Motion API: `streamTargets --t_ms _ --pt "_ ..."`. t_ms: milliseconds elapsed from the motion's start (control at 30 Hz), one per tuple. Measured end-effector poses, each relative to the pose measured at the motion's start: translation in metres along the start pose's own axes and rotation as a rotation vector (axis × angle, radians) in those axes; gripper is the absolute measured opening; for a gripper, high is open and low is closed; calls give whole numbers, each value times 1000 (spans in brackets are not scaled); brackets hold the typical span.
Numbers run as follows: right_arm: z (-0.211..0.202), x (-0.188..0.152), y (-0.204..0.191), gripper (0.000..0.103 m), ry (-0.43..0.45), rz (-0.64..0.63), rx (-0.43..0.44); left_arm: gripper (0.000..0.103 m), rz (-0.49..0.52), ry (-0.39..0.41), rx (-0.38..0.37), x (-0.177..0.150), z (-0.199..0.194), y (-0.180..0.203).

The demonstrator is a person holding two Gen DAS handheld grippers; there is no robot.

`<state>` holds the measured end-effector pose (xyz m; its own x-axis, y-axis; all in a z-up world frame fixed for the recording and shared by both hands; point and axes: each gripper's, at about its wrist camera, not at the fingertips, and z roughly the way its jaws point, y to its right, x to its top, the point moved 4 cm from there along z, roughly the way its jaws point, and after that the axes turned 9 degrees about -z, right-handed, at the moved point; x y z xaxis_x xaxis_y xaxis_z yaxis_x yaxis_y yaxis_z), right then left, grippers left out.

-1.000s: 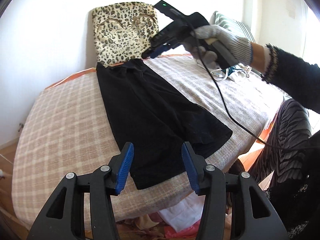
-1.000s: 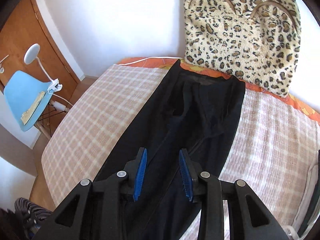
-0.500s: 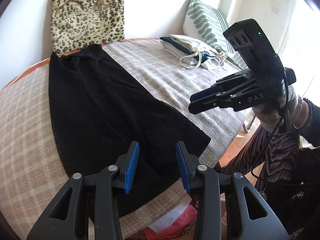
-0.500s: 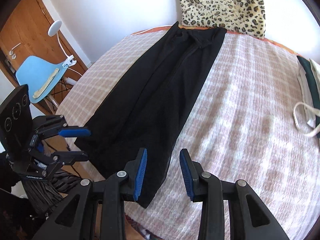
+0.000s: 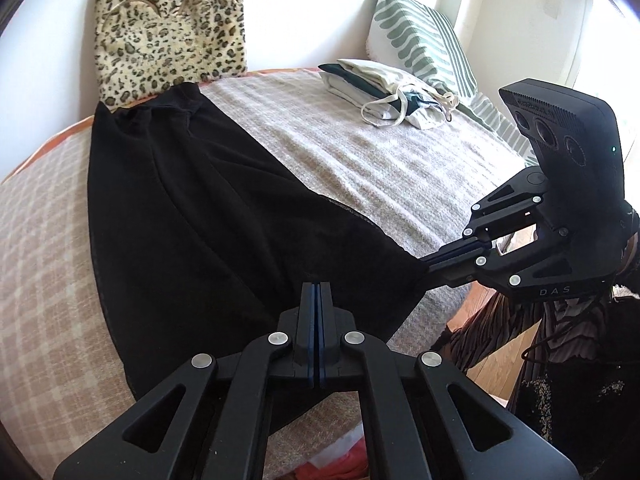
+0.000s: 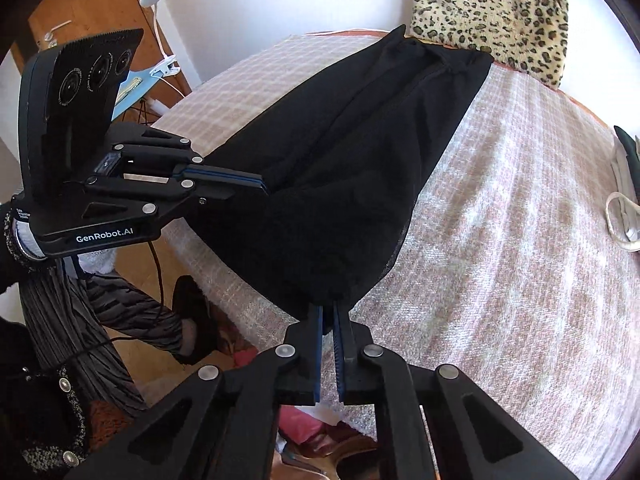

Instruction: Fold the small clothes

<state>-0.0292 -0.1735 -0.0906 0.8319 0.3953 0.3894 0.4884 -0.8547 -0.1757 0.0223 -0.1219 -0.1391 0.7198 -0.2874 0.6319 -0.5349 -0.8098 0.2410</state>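
A black garment (image 5: 192, 216) lies lengthwise on a checked blanket (image 5: 360, 160), running from the upper left of the left wrist view down to the lower centre; its far end touches the foot of a leopard-print cushion (image 5: 168, 28) that stands against the white wall at the top of the frame; its near hem reaches the blanket's edge at the bottom.

The left gripper (image 5: 319, 300) sits at the lower centre of its own view, jaws just closed, blue pads pressed together with no gap showing; the pads' tips lie over the near hem, and in the right wrist view the same gripper (image 6: 256, 181) comes in from the left, its closed tips pinching the left corner of the hem, the cloth lifted into a ridge there.

The right gripper (image 6: 327, 314) stands at the lower centre of its own view, jaws just drawn nearly together, a sliver of black cloth caught between the blue pads at the hem's other corner; in the left wrist view it (image 5: 426, 266) enters from the right, tips buried in the garment's right corner, the fabric pulled taut toward it.

At the upper right of the left wrist view a stack of folded clothes (image 5: 384, 88) rests on the blanket, well apart from the garment; behind it a green-patterned pillow (image 5: 420, 48) leans.
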Motion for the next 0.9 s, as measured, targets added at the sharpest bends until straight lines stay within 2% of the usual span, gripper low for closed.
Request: streamTargets --t_ms 167,267,300,400,433,467,533,733,800,900 --pt "-12 7 0 0 34 -10 -14 2 19 34 21 -2 -9 2" --pt "-10 8 1 0 28 -17 -25 24 1 -16 8 -2 1 3" --pt "-9 7 2 0 26 -14 -23 24 15 -27 7 -3 5 6" --pt "-5 5 3 0 22 -8 -21 23 88 -56 52 -8 18 14" --pt "-4 4 3 0 21 -5 -20 20 103 -67 68 -9 23 15" --pt "-3 3 3 0 20 -2 -18 2 104 -77 74 -10 27 14" --pt "-1 2 3 0 19 -2 -16 3 91 -78 62 -11 28 11" --pt "-13 3 -7 0 42 -48 -19 3 43 14 55 -9 -5 11" --pt "-18 3 -14 0 47 -84 -25 3 27 7 53 -13 -6 7" --pt "-11 -3 -22 0 1 -122 2 3 60 -43 75 -23 1 5"
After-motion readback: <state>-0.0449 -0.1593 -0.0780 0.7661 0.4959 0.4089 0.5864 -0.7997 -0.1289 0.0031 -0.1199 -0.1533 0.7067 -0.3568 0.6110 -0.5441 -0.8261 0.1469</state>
